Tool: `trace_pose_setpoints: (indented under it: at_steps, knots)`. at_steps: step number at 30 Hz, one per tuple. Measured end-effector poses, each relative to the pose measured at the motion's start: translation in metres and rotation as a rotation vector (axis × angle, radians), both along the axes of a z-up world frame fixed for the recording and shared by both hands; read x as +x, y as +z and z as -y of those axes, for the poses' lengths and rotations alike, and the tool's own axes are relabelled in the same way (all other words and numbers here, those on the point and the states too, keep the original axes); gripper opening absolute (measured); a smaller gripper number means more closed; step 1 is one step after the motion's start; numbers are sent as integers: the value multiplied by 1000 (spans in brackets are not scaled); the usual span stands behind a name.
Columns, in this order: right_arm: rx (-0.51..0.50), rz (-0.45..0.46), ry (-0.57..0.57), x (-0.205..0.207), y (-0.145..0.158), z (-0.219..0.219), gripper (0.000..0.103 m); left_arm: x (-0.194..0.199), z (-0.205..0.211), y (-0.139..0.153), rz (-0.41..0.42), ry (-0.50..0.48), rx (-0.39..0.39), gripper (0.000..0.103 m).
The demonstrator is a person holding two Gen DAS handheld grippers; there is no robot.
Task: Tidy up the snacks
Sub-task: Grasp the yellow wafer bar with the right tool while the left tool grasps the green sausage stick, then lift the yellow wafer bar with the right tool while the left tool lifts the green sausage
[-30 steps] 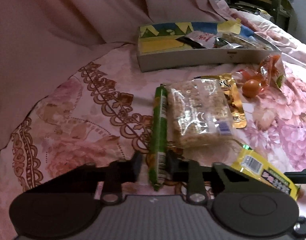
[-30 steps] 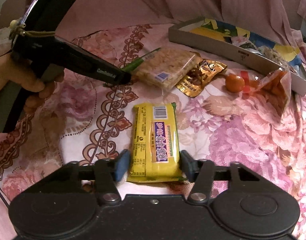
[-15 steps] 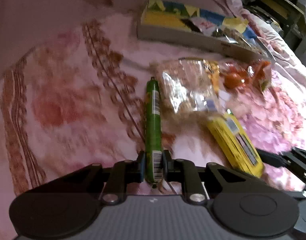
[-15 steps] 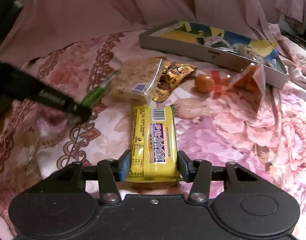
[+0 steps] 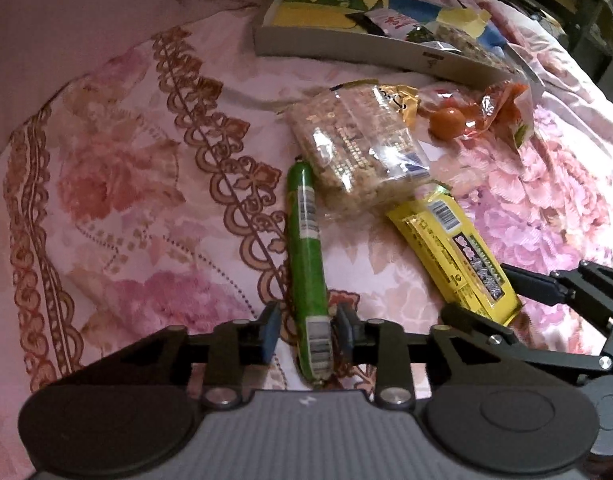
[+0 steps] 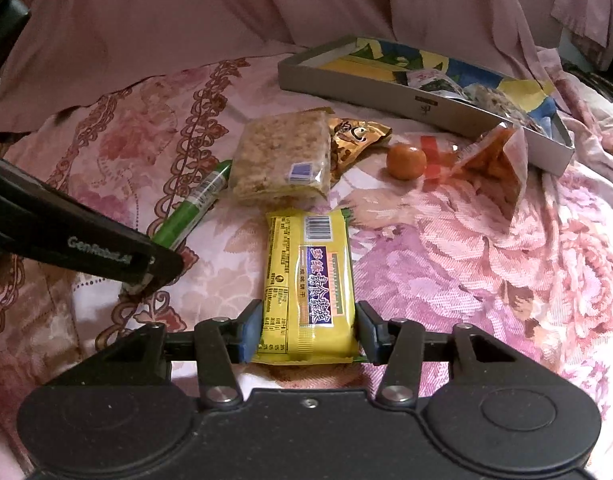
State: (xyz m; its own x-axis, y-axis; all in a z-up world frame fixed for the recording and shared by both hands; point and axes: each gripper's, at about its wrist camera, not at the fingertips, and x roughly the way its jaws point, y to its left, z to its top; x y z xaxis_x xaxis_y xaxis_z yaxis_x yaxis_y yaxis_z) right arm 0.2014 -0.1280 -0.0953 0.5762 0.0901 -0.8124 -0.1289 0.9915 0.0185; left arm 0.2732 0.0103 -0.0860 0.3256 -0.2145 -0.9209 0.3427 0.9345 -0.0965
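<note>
Sausage stick (image 5: 306, 264) between left tool (image 5: 306, 330) pads

We see our left gripper (image 5: 306, 330) angled steeply down, its jaws just opening, pads off the green stick (image 5: 306, 248) between them. Our right gripper (image 6: 308, 330) tilts down too, pads pressed on the yellow packet (image 6: 308, 280).

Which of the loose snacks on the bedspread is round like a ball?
The small orange ball-shaped snack, between the gold packet and the orange bag; the others are flat packets or a stick.
</note>
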Motion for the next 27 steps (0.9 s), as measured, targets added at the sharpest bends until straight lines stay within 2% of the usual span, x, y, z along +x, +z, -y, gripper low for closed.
trace_pose_setpoints:
  at_steps: [6, 15, 19, 22, 27]
  knots:
    - [7, -4, -11, 1, -1, 1, 58, 1, 3, 0, 37, -13, 8, 52]
    - [-2, -9, -17, 3, -5, 1, 73, 6, 1, -1, 58, 5, -7, 56]
    - [1, -14, -6, 2, -5, -1, 75, 4, 4, -2, 71, -6, 11, 55]
    - [12, -17, -10, 3, -6, 1, 72, 3, 5, -2, 72, -2, 18, 48]
    - [-1, -20, 3, 3, -5, -2, 53, 2, 2, 1, 36, 23, 2, 21]
